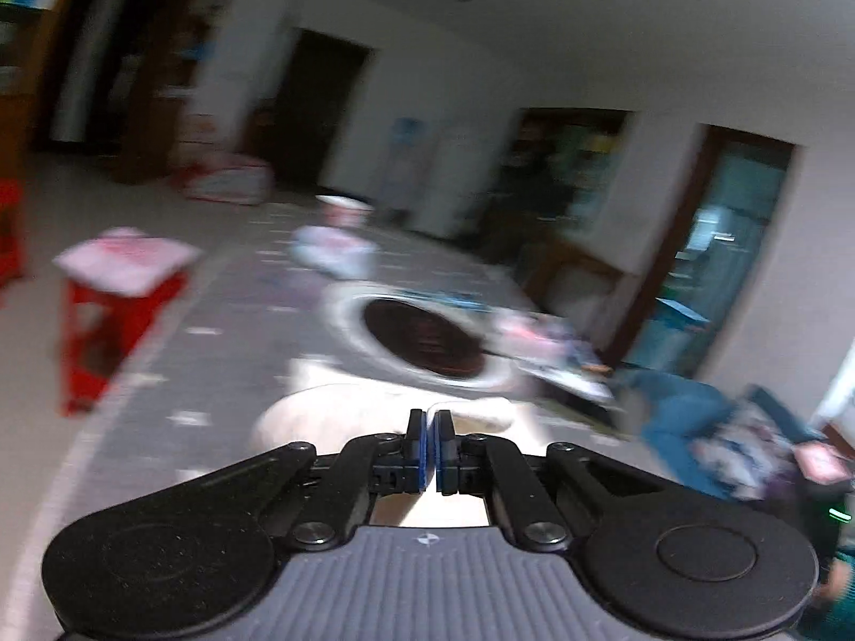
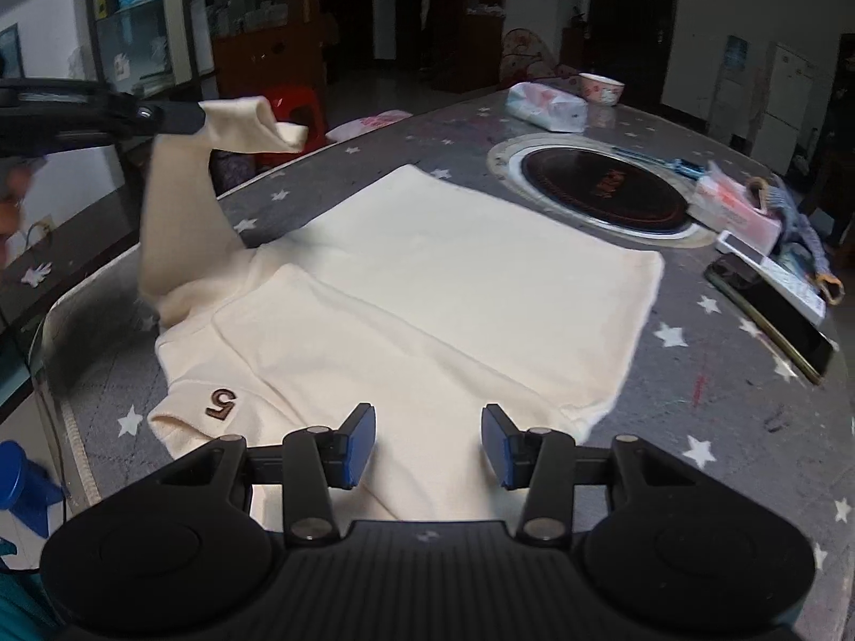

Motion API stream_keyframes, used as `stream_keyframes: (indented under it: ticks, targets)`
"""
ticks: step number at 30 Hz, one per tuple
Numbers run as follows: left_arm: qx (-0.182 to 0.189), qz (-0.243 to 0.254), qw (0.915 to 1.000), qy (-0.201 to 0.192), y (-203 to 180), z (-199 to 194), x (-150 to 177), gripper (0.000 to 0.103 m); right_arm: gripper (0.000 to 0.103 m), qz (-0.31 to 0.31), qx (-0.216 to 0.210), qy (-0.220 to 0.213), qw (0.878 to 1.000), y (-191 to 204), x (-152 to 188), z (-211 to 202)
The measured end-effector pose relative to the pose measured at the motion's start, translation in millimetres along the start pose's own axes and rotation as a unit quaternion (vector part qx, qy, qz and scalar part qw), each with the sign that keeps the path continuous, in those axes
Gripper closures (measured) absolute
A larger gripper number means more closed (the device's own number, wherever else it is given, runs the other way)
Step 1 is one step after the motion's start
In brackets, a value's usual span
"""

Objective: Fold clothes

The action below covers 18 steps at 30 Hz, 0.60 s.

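Note:
A cream sweatshirt [image 2: 427, 278] with a brown "5" patch lies spread on the grey star-patterned table [image 2: 710, 390]. My left gripper [image 1: 430, 446] is shut on the sweatshirt's sleeve cuff [image 1: 481, 410]. In the right wrist view that gripper [image 2: 192, 120] holds the sleeve [image 2: 181, 224] lifted high above the table's left edge. My right gripper [image 2: 427, 443] is open and empty, low over the sweatshirt's near edge. The left wrist view is motion-blurred.
A round black induction hob [image 2: 604, 184] is set in the table beyond the sweatshirt. A tissue pack [image 2: 545, 101] and a bowl [image 2: 601, 88] stand at the far end. Phones [image 2: 769, 310], a box and cloth lie at the right. A red stool [image 1: 107, 320] stands beside the table.

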State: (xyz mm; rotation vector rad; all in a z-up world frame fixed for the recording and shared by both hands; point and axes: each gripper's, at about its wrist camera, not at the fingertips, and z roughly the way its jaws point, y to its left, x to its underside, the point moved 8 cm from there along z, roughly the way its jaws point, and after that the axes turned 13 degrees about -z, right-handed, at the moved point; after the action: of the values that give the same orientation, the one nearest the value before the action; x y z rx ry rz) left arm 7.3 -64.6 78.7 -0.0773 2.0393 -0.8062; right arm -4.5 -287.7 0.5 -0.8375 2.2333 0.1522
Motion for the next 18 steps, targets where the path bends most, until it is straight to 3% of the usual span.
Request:
stream_keyframes:
  ticks: [3, 6, 9, 11, 13, 18]
  targets:
    - [0.044, -0.003, 0.9982, 0.042, -21, 17, 26, 0.099, 0.059, 0.024, -0.002, -0.002, 1.0, -9, 6, -5]
    - [0.044, 0.004, 0.9958, 0.08, -23, 32, 48, 0.096, 0.059, 0.041, 0.005, 0.005, 0.999, -16, 15, -8]
    - [0.024, 0.015, 0.9958, 0.087, -10, 32, 52, 0.092, 0.059, 0.05, 0.008, 0.01, 0.999, -22, 22, -11]
    - [0.009, 0.023, 0.9964, 0.08, 5, 25, 48, 0.077, 0.06, 0.06, 0.004, 0.011, 0.998, -25, 24, -14]
    - [-0.014, 0.041, 0.9967, 0.069, 20, 13, 43, 0.07, 0.061, 0.069, -0.004, 0.009, 0.998, -26, 24, -16]
    - [-0.089, 0.109, 0.988, 0.064, 57, -13, 48, 0.069, 0.068, 0.085, -0.039, 0.012, 0.995, -19, 22, -9]
